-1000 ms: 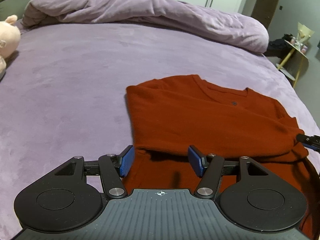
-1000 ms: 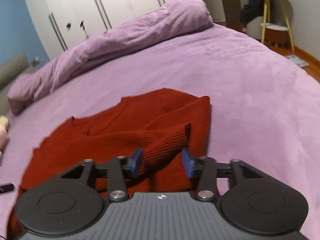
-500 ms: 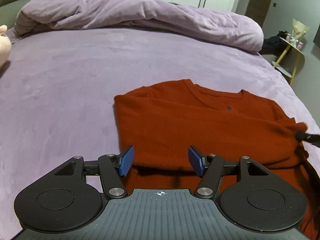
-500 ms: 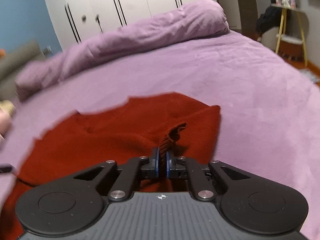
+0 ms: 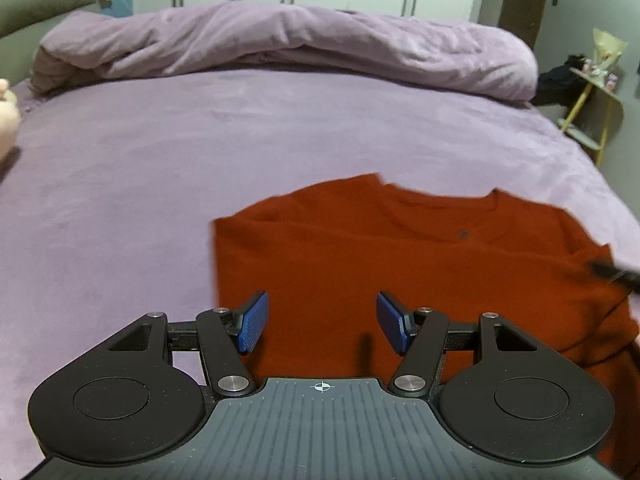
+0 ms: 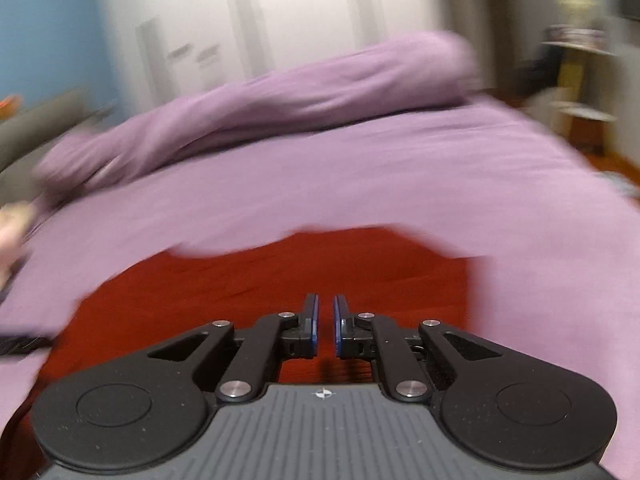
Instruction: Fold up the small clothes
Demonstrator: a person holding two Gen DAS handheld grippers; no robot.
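A rust-red sweater lies flat on the purple bed, neckline away from me. My left gripper is open and empty, hovering over the sweater's near left part. In the right wrist view, which is blurred by motion, the sweater fills the foreground. My right gripper has its blue pads nearly together with a thin gap; whether any cloth is pinched between them cannot be told. Its tip shows as a dark blur at the right edge of the left wrist view.
A rolled purple duvet lies across the far side of the bed. A pale plush toy sits at the far left. A yellow side table stands off the bed at the right. White wardrobes line the back wall.
My right gripper shut on the sleeve cuff, then moved fast; the cuff no longer shows between its pads. My left gripper stayed open and drew back and up, so the sweater looks lower in view.
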